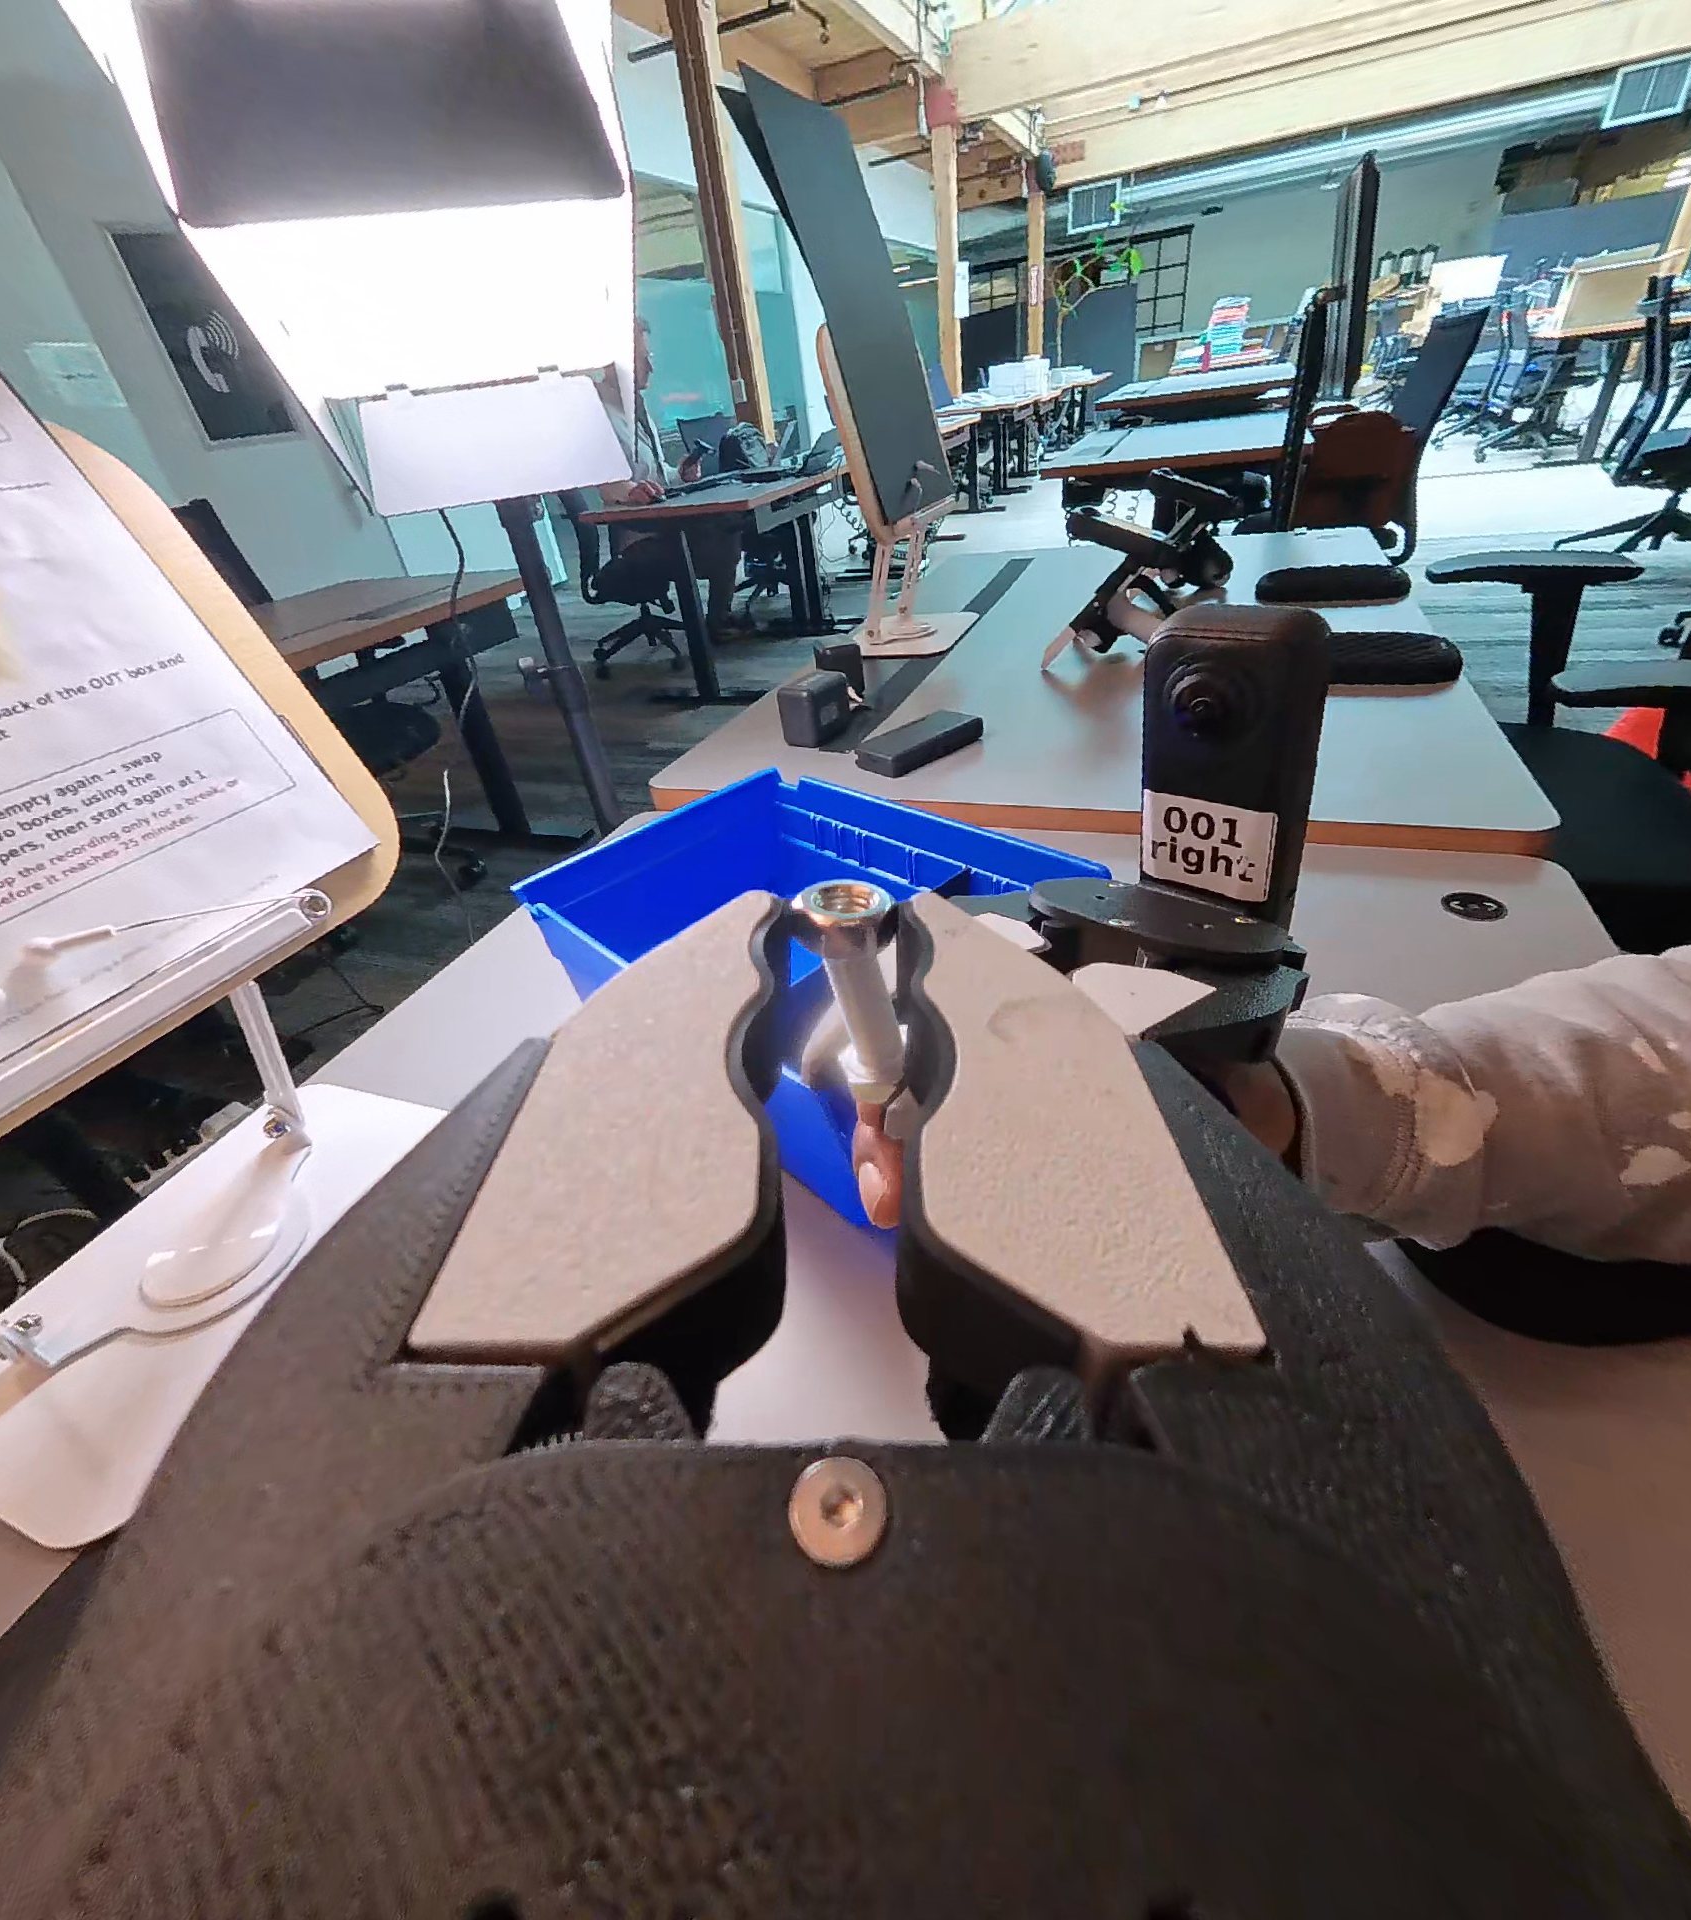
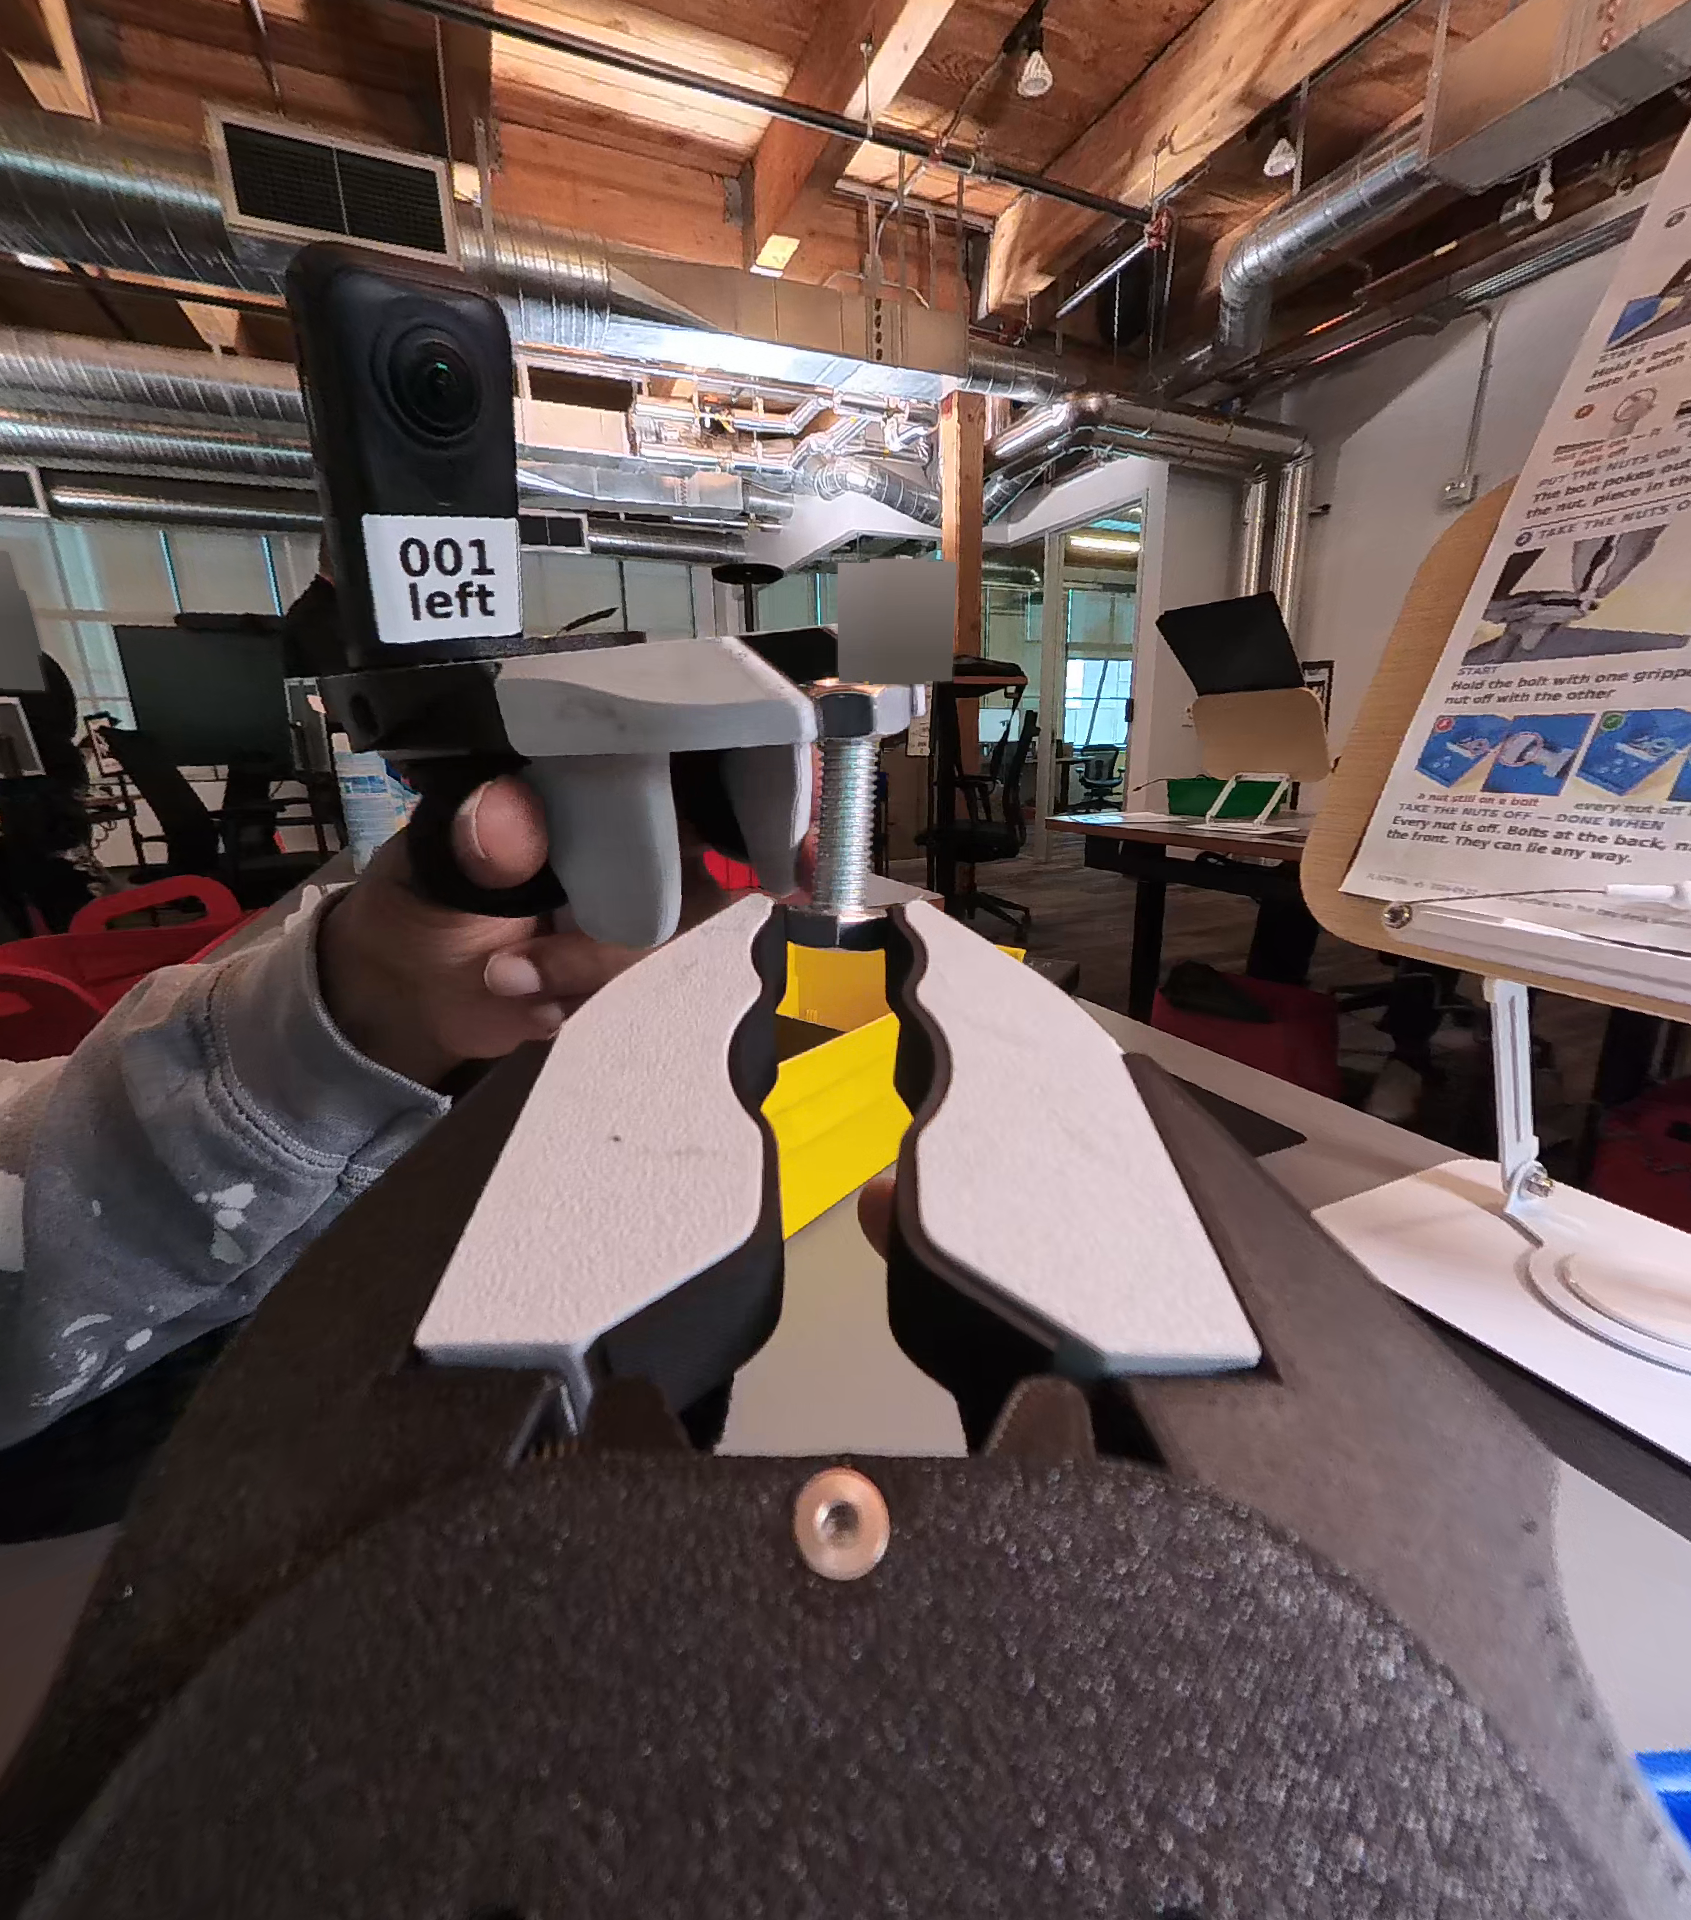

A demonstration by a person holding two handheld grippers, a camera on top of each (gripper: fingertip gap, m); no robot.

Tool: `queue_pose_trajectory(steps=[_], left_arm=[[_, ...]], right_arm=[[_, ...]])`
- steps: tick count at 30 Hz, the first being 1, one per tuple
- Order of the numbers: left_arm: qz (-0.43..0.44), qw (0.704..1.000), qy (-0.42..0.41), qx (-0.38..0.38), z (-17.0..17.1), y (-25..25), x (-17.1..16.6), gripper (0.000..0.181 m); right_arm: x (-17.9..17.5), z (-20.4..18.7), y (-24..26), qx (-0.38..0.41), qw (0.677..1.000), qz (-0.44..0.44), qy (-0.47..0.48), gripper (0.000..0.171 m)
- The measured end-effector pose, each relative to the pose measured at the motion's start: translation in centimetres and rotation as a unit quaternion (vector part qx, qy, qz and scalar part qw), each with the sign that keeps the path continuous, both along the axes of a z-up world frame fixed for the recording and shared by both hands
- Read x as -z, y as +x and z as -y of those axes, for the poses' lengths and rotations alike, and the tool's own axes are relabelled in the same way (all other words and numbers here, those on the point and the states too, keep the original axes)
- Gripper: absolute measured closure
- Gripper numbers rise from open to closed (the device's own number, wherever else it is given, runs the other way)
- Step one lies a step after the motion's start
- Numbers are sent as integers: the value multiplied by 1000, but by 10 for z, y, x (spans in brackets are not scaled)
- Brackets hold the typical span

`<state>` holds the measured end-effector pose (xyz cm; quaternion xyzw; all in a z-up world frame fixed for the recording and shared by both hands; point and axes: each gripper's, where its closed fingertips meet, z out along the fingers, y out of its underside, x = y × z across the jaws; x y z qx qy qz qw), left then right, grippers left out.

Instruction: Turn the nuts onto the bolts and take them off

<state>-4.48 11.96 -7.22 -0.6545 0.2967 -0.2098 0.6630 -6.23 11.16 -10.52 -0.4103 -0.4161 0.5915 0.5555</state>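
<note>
The bolt [image 2: 843, 810] is held in the air between my two tongs, above the table [image 2: 1443, 1174], with the blue bin [image 1: 675, 883] just beyond it on one side and the yellow bin [image 2: 836, 1101] on the other. My left tongs [image 1: 839, 935] are nearly closed, their tips pinching one hex end [image 2: 846, 714] of it. My right tongs [image 2: 836, 925] are just as nearly closed, on the other hex piece, which I take to be the nut [image 2: 833, 928], though I cannot be sure which end is the head.

I judge this to be the turning step. Most of the thread shows bare between the two ends, so the nut sits near the bolt's tip. Whether it is going on or coming off I cannot tell. Next I must hold one end steady, twist the other, then let go and regrip without tilting the bolt.

The bolt is bright, zinc-coloured steel, finely ribbed and six-sided at both ends. My fingers [image 2: 633, 1122] are matt grey and grainy, with wavy inner edges, and are set in rough black printed plastic.
</note>
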Motion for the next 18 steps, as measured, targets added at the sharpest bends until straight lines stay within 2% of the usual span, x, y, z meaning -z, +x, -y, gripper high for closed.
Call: queue_pose_trajectory(steps=[8, 14, 18], left_arm=[[86, 995, -44, 23, -1, 3, -3, 162], [82, 996, -45, 3, -3, 3, -2, 162], [99, 992, -53, 61, 6, 8, -6, 162]], right_arm=[[-3, -1, 2, 7, 1000, -8, 4, 153], [-3, -6, 3, 34, 999, -10, 10, 153], [-6, 2, 5, -3, 1000, -21, 7, 153]])
